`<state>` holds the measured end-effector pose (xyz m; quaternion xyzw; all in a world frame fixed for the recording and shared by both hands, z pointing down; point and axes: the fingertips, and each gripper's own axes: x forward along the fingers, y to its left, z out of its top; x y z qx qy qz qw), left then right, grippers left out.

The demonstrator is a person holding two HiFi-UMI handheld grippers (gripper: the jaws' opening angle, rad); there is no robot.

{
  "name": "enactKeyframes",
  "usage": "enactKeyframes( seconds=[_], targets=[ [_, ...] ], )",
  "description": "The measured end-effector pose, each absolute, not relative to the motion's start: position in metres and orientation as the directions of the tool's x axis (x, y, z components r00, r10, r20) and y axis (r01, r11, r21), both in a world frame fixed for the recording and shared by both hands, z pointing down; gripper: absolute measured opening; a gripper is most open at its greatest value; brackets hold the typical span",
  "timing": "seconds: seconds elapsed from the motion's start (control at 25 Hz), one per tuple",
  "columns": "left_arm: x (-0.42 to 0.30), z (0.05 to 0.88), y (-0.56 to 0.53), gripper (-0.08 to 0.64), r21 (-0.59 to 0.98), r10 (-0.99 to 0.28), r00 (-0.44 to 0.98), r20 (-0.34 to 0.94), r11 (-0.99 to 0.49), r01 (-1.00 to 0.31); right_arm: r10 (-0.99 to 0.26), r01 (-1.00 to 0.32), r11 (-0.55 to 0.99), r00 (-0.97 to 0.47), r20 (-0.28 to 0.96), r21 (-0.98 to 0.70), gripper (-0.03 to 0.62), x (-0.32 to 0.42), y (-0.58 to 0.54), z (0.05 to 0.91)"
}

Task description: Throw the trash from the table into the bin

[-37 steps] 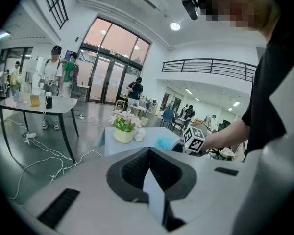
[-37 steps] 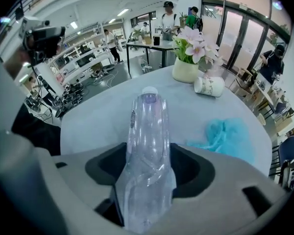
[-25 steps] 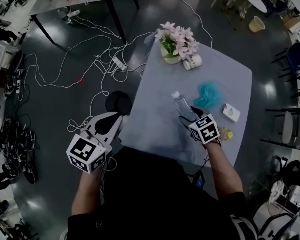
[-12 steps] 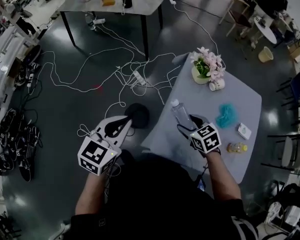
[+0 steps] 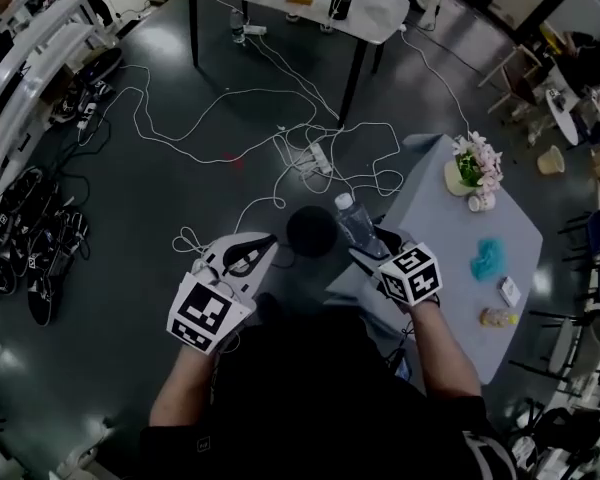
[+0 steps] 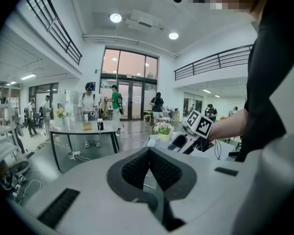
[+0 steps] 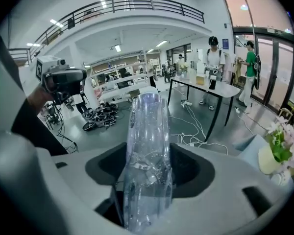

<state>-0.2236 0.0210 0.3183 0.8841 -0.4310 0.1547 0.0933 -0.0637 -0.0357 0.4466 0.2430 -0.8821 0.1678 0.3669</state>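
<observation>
Bottle (image 7: 149,165) clear, colourless, see-through. Left gripper (image 5: 264,247) and right gripper (image 5: 366,252): white shells, black inside the jaws, cubes with black-and-white square markers. Desk (image 5: 440,228) pale grey-blue. Bin (image 5: 311,232) black. Flowers (image 5: 478,156) pink with green leaves, pot cream. Crumpled trash (image 5: 487,259) teal, smaller scrap (image 5: 498,317) yellow. Floor (image 5: 130,208) dark glossy grey. Cables (image 5: 313,158) white. Person's top black.
</observation>
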Motion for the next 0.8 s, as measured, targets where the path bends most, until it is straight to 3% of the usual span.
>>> enactKeyframes(
  seconds=[0.36, 0.8],
  targets=[
    [-0.283, 0.322, 0.031, 0.012, 0.066, -0.782, 0.537, 0.315, -0.546, -0.835, -0.214, -0.467, 0.875, -0.612, 0.761, -0.13, 0.276, -0.134, -0.012, 0.456],
    [-0.3, 0.392, -0.022, 0.012, 0.157, -0.765, 0.511, 0.391, -0.492, -0.856, -0.071, -0.428, 0.867, -0.611, 0.788, -0.254, 0.276, -0.16, -0.037, 0.529]
  ],
)
